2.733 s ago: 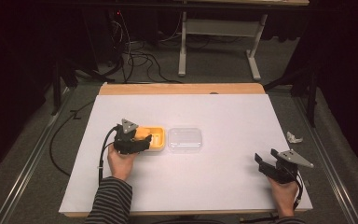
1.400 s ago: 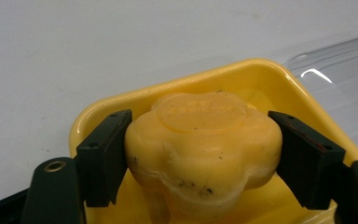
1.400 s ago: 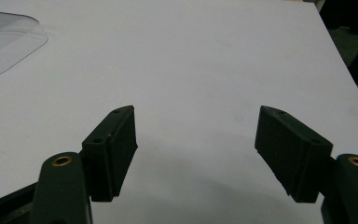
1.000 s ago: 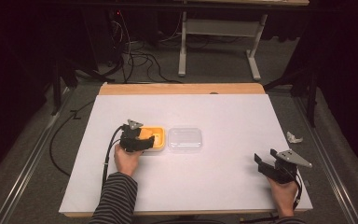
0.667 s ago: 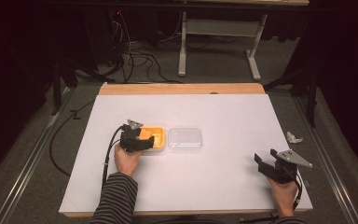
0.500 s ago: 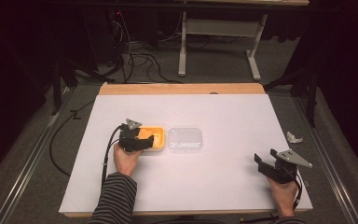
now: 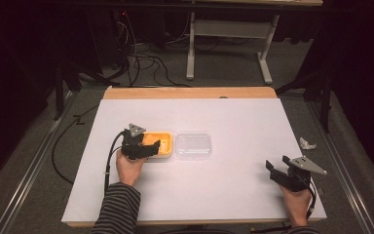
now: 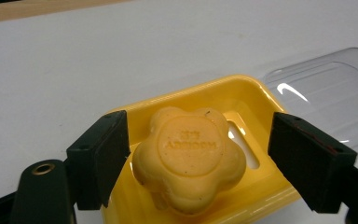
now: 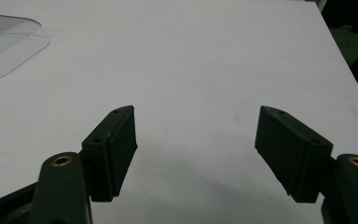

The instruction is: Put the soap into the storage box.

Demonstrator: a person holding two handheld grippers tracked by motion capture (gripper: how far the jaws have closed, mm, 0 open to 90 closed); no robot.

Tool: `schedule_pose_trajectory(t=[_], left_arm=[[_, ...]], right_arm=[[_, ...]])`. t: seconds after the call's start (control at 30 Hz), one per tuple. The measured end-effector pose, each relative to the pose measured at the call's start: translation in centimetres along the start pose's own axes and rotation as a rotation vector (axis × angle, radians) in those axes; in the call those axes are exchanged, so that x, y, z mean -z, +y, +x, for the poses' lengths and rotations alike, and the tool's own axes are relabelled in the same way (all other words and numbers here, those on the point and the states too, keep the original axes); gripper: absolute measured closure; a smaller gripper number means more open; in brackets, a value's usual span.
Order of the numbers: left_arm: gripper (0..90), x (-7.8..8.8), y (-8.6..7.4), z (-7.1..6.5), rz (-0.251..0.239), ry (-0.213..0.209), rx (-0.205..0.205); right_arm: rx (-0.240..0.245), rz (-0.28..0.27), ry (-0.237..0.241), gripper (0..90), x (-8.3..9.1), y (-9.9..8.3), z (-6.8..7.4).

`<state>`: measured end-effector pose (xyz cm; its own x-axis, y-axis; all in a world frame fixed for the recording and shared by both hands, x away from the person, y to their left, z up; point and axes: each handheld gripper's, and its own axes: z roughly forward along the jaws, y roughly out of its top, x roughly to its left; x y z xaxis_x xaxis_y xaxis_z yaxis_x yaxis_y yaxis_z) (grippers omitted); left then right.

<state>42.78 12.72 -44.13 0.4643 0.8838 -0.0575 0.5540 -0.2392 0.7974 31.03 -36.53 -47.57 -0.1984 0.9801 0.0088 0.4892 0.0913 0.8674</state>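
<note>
My left gripper reaches over the yellow dish, jaws wide around its flower-shaped soap without clamping, while my right gripper hovers spread and empty, well apart from the dish.

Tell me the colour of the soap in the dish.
Yellow-orange, close to its yellow dish; the soap shows best in the left gripper view.

soap stamp blurred, lid cut off at edge
</note>
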Motion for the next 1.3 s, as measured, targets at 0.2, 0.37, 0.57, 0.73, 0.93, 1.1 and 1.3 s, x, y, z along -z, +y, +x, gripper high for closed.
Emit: schedule_pose_trajectory(t=[0.2, 0.37, 0.57, 0.73, 0.93, 1.1, 1.3], left_arm=[[21.2, 1.1, 0.1, -0.4, 0.005, -0.016, -0.008], [21.3, 2.1, 0.1, -0.7, 0.005, -0.028, -0.019], [21.4, 3.0, 0.1, -1.0, -0.007, -0.042, -0.026], [21.5, 3.7, 0.1, -1.4, -0.022, -0.059, -0.027], [21.9, 4.6, 0.0, -1.9, -0.038, -0.069, -0.036], [22.0, 5.5, -0.3, -2.0, -0.051, -0.074, -0.041], [22.1, 6.1, -1.1, -2.1, -0.058, -0.073, -0.04]], right_arm=[[-0.005, 0.001, 0.003, 29.5, 0.0, 0.0, 0.0], [-0.003, 0.0, 0.002, 29.6, 0.0, 0.0, 0.0], [0.002, -0.003, 0.0, 29.6, 0.0, 0.0, 0.0], [0.002, -0.003, 0.0, 29.6, 0.0, 0.0, 0.0], [0.003, -0.005, 0.0, 29.6, 0.0, 0.0, 0.0], [0.004, -0.006, 0.0, 29.6, 0.0, 0.0, 0.0], [0.003, -0.004, -0.001, 29.6, 0.0, 0.0, 0.0]])
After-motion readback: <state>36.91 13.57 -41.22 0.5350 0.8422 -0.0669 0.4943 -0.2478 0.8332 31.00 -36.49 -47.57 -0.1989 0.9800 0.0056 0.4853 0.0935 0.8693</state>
